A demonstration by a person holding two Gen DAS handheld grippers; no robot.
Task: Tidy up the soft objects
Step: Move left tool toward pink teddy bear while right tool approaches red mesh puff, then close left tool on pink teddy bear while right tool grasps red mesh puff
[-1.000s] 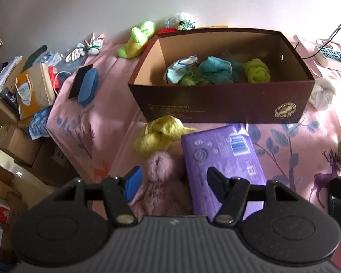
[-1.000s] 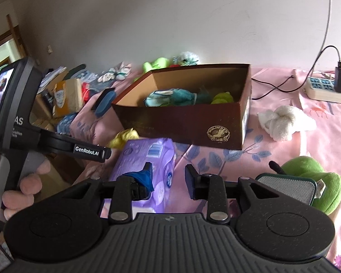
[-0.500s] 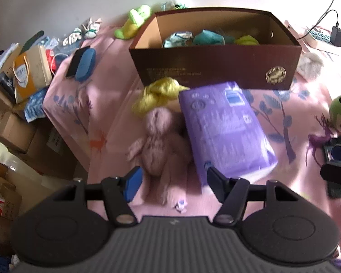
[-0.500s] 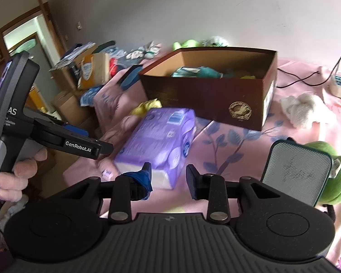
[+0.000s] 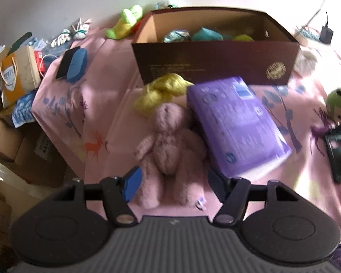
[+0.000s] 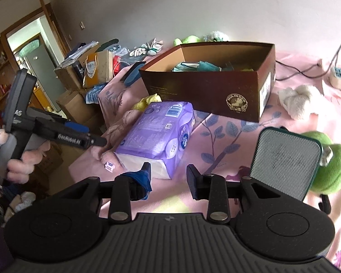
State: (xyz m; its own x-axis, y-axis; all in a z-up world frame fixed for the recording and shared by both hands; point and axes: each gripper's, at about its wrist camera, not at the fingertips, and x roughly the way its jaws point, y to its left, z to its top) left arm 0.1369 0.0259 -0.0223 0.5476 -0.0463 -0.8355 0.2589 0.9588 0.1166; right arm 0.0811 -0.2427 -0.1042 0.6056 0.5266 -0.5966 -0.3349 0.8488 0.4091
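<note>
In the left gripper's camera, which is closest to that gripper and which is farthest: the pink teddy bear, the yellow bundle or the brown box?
From the left gripper:
1. Fuzzy pink teddy bear, lying just ahead, its legs between the open fingers.
2. Yellow fabric bundle, behind the bear's head.
3. Dark brown cardboard box, farthest back, behind the bundle.

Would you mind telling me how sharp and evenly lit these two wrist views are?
Left wrist view: motion blur softens the pink plush bear and purple tissue pack, and the far right of the pink bedsheet is washed out. Right wrist view: sharper, the brown box logo readable, a bright patch glaring on the sheet near the right gripper; fisheye bending in both.
</note>
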